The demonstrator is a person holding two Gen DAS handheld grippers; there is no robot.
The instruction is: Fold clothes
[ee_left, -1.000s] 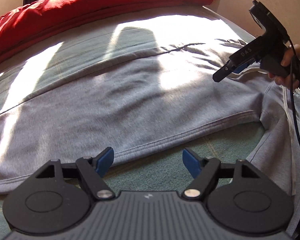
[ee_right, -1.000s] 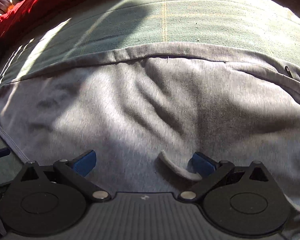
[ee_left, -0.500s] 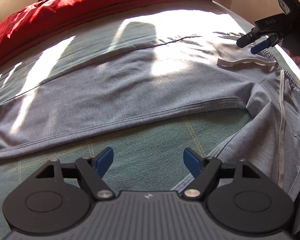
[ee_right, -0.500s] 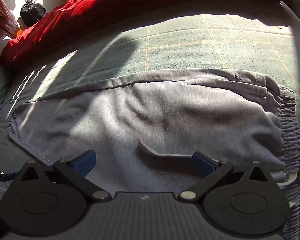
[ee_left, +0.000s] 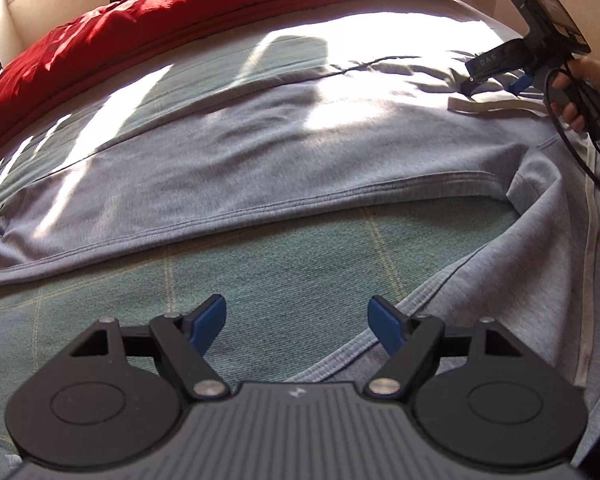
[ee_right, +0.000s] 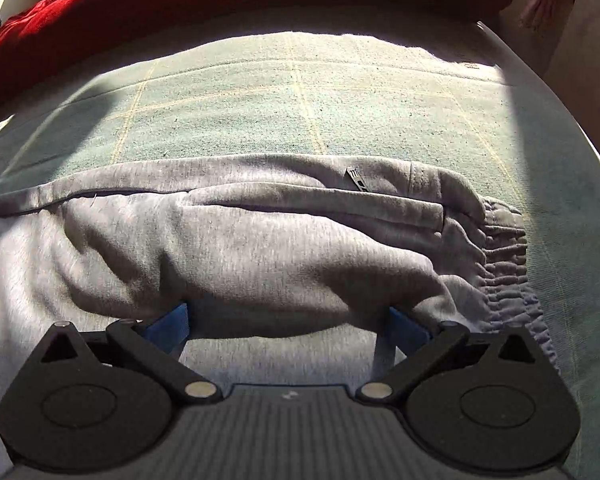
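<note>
We see the grey sweatpants (ee_left: 260, 168) on the green bedcover (ee_left: 300, 264), legs apart, unfolded. Left gripper (ee_left: 298, 322): wide open, empty. Right gripper (ee_right: 288, 326): open, a fabric ridge by the waistband (ee_right: 504, 256) bulging between its fingers. Every fold remains.

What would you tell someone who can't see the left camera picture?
Grey sweatpants lie spread on a green checked bedcover, with a red blanket behind. The open left gripper hovers empty; the right gripper reaches the waistband.
</note>
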